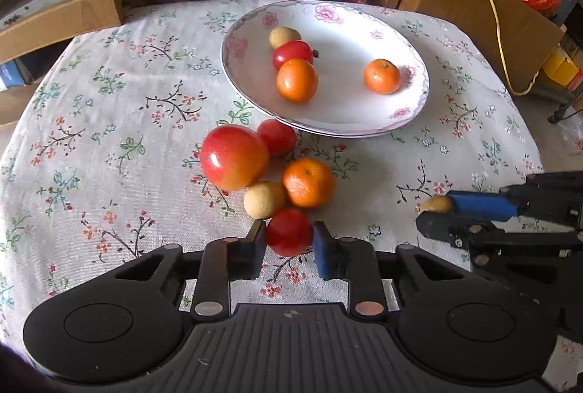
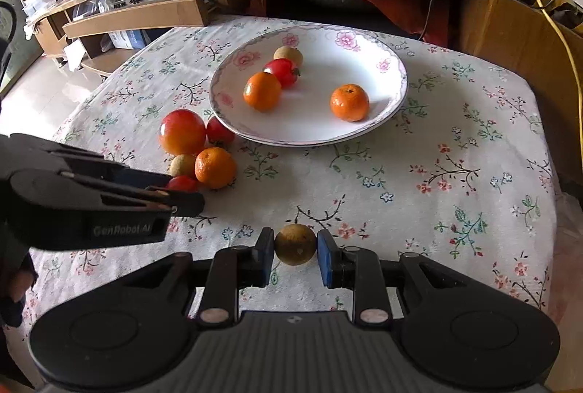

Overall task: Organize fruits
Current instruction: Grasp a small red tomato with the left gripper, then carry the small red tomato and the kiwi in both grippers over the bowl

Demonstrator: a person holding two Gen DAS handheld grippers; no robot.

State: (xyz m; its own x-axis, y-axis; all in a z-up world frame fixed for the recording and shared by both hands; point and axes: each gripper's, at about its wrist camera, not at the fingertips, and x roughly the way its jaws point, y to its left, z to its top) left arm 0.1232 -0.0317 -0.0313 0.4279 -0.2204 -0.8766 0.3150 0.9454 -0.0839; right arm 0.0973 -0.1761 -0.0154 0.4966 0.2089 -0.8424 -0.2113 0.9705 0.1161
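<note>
A white floral plate [image 1: 408, 101] [image 2: 386, 116] holds two mandarins [image 1: 297, 80] [image 1: 382, 76], a red tomato [image 1: 292, 53] and a tan longan [image 1: 284, 36]. In front of it on the cloth lie a big red apple [image 1: 233, 162], a small red fruit [image 1: 277, 137], a mandarin [image 1: 309, 182] and a longan [image 1: 264, 199]. My left gripper [image 1: 288, 240] is shut on a small red tomato [image 1: 289, 232], also seen in the right wrist view [image 2: 182, 183]. My right gripper [image 2: 295, 247] is shut on a brown longan [image 2: 295, 244] just above the cloth.
The round table has a floral cloth [image 1: 109, 123]. Behind it stand a wooden desk with shelves [image 2: 138, 15], cardboard boxes [image 1: 484, 14] and a yellow cable [image 1: 492, 6]. The right gripper [image 1: 437, 210] shows at the left wrist view's right edge.
</note>
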